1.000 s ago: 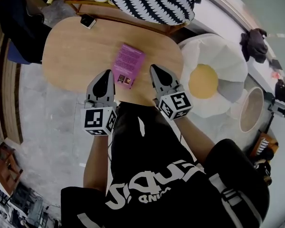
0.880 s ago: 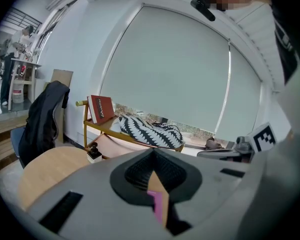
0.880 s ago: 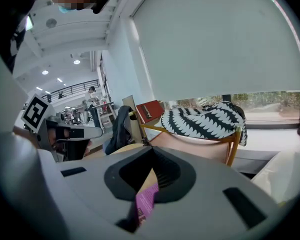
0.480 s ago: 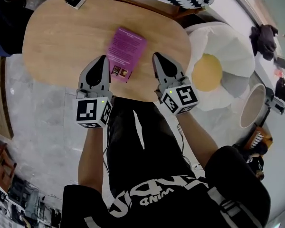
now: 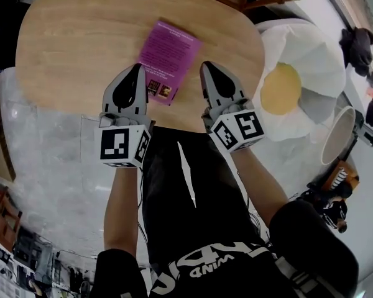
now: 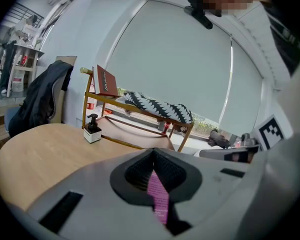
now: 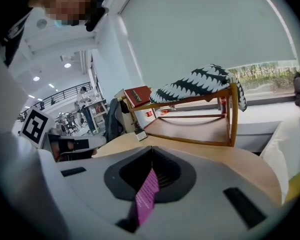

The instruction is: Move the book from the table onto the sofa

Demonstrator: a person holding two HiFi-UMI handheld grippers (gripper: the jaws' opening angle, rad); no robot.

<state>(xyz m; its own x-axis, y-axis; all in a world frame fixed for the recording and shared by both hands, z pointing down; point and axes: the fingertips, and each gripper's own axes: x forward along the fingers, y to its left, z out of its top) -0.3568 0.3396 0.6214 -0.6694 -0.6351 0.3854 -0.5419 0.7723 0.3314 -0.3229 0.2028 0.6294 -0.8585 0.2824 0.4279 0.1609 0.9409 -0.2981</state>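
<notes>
Oval wooden table (image 5: 68, 54), seen from above, with the person standing at its near edge. Off the table's right end lies a white flower-shaped cushion (image 5: 301, 48) with a yellow centre. Beyond the table's far side stands a wooden-framed seat (image 6: 140, 115) carrying a black-and-white patterned cushion (image 6: 160, 109) and a red book (image 6: 106, 81) propped at one end.

Left gripper (image 5: 134, 73) and right gripper (image 5: 210, 70) are held side by side over the table's near edge. Each has its jaws pressed together with nothing pinched between them.

The purple book (image 5: 171, 54) lies flat on the table top, between the two gripper tips and a little beyond them. It is close to the table's near edge and touches neither gripper.

A small pump bottle on a white base (image 6: 92, 129) stands at the table's far edge.
</notes>
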